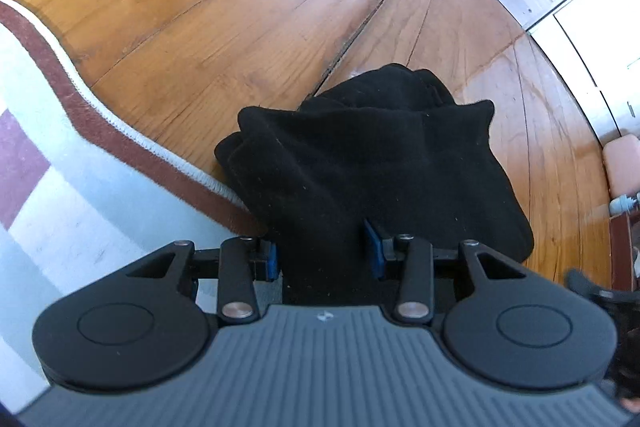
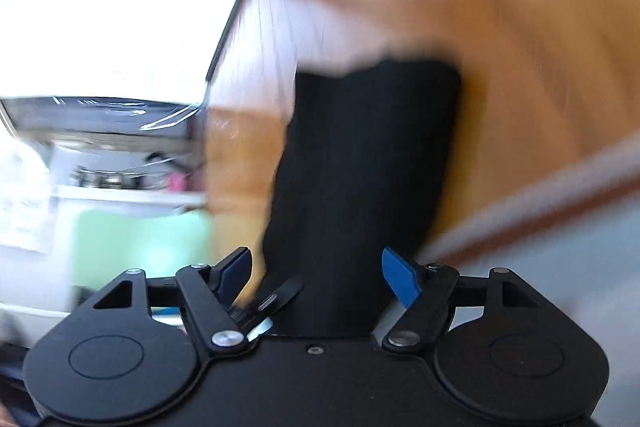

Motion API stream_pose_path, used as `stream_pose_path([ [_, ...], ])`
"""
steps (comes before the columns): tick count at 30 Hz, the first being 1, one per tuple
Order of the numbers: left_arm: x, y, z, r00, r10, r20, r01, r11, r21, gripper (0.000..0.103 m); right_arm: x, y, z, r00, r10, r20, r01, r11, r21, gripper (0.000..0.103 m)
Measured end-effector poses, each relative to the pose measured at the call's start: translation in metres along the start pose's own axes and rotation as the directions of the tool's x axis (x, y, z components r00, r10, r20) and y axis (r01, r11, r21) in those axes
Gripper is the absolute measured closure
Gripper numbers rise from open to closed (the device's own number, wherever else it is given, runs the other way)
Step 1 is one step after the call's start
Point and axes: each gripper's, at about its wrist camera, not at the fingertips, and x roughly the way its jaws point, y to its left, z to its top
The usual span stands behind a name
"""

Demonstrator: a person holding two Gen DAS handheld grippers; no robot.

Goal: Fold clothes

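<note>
The left tool (image 1: 324, 255) pinches a bunched black fleece garment (image 1: 372, 163) between its blue pads, the cloth hanging forward above the wooden plank floor (image 1: 208, 7) beside the pale rug's maroon edge (image 1: 92, 115). The right tool (image 2: 320, 275), jaws fairly spread, has black cloth running lengthwise between its pads; whether it grips is unclear in that blurred view, with white furniture (image 2: 120, 27) behind.

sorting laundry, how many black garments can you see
1 for certain: the black garment hangs bunched between the left gripper fingers; black cloth in the right gripper may be the same piece.
</note>
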Motion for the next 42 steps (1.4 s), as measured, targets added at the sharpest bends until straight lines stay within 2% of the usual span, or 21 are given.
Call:
stream_pose_path([
  [3,0.009,0.006,0.008,1.0,-0.026,-0.011,0.026,1.0,-0.009,0.063,0.002,-0.003,0.015,0.979,-0.165,0.12,0.177,0.979,-0.099,0.026],
  [6,0.02,0.013,0.018,0.998,-0.065,-0.022,0.065,0.998,-0.023,0.063,0.009,-0.011,0.021,0.99,-0.11,0.086,0.114,0.992,-0.048,0.026],
  [9,0.032,0.02,0.027,0.994,-0.104,-0.032,0.103,0.994,-0.037,0.063,0.03,-0.008,0.021,0.994,-0.107,0.027,0.108,0.993,-0.05,0.026],
  [14,0.05,0.032,0.043,0.984,-0.169,-0.048,0.166,0.984,-0.062,0.048,0.047,-0.01,0.03,0.995,-0.101,0.004,0.101,0.993,-0.068,0.025],
  [16,0.046,0.032,0.045,0.991,-0.128,-0.047,0.126,0.991,-0.043,0.044,0.055,-0.012,0.034,0.996,-0.094,0.0,0.093,0.994,-0.063,0.023],
  [19,0.04,0.028,0.043,0.997,-0.069,-0.02,0.069,0.997,0.02,0.031,0.052,-0.022,0.032,0.999,-0.041,-0.005,0.041,0.999,-0.01,0.021],
  [21,0.039,0.026,0.041,0.998,-0.059,-0.006,0.059,0.997,0.048,0.033,0.051,-0.03,0.031,1.0,-0.006,-0.004,0.006,0.999,0.036,0.021],
  [22,0.041,0.028,0.041,0.996,-0.092,-0.008,0.092,0.995,0.029,0.039,0.049,-0.04,0.03,1.0,0.019,0.0,-0.019,0.997,0.07,0.022],
  [23,0.04,0.028,0.041,0.994,-0.105,0.001,0.105,0.994,0.034,0.049,0.049,-0.046,0.031,0.999,0.042,0.012,-0.043,0.993,0.108,0.024],
  [24,0.039,0.029,0.041,0.993,-0.117,0.009,0.117,0.992,0.039,0.068,0.049,-0.05,0.032,0.998,0.056,0.032,-0.06,0.989,0.136,0.045],
  [25,0.035,0.023,0.04,0.994,-0.106,0.03,0.103,0.991,0.09,0.075,0.052,-0.051,0.034,0.998,0.048,0.046,-0.054,0.99,0.134,0.062],
  [26,0.032,0.016,0.039,0.994,-0.097,0.052,0.088,0.986,0.141,0.078,0.052,-0.048,0.035,0.998,0.021,0.059,-0.027,0.994,0.102,0.085],
  [27,0.029,0.01,0.038,0.993,-0.088,0.075,0.072,0.979,0.191,0.079,0.052,-0.043,0.036,0.997,0.002,0.083,-0.006,0.998,0.058,0.087],
  [29,0.023,-0.002,0.035,0.99,-0.079,0.118,0.043,0.96,0.276,0.079,0.047,-0.023,0.035,0.991,-0.027,0.13,0.038,0.996,-0.076,0.087],
  [30,0.022,-0.006,0.033,0.988,-0.076,0.131,0.034,0.953,0.302,0.079,0.046,-0.009,0.033,0.987,-0.065,0.149,0.092,0.979,-0.18,0.087],
  [33,0.025,-0.002,0.032,0.988,-0.089,0.129,0.05,0.959,0.279,0.079,0.048,0.03,0.018,0.956,-0.174,0.238,0.27,0.843,-0.465,0.087],
  [35,0.03,0.008,0.035,0.987,-0.107,0.117,0.078,0.971,0.228,0.079,0.049,0.039,0.015,0.941,-0.217,0.259,0.325,0.791,-0.519,0.087],
  [37,0.032,0.012,0.038,0.987,-0.109,0.114,0.083,0.974,0.21,0.079,0.049,0.035,0.017,0.94,-0.236,0.246,0.333,0.788,-0.517,0.087],
  [39,0.032,0.013,0.04,0.988,-0.105,0.11,0.081,0.975,0.208,0.079,0.047,0.03,0.022,0.942,-0.239,0.235,0.327,0.808,-0.491,0.081],
  [41,0.034,0.011,0.041,0.99,-0.088,0.111,0.061,0.973,0.221,0.076,0.044,0.025,0.026,0.942,-0.24,0.234,0.323,0.837,-0.442,0.071],
  [42,0.034,0.013,0.041,0.991,-0.086,0.105,0.062,0.975,0.213,0.073,0.044,0.021,0.027,0.942,-0.244,0.229,0.321,0.852,-0.413,0.057],
])
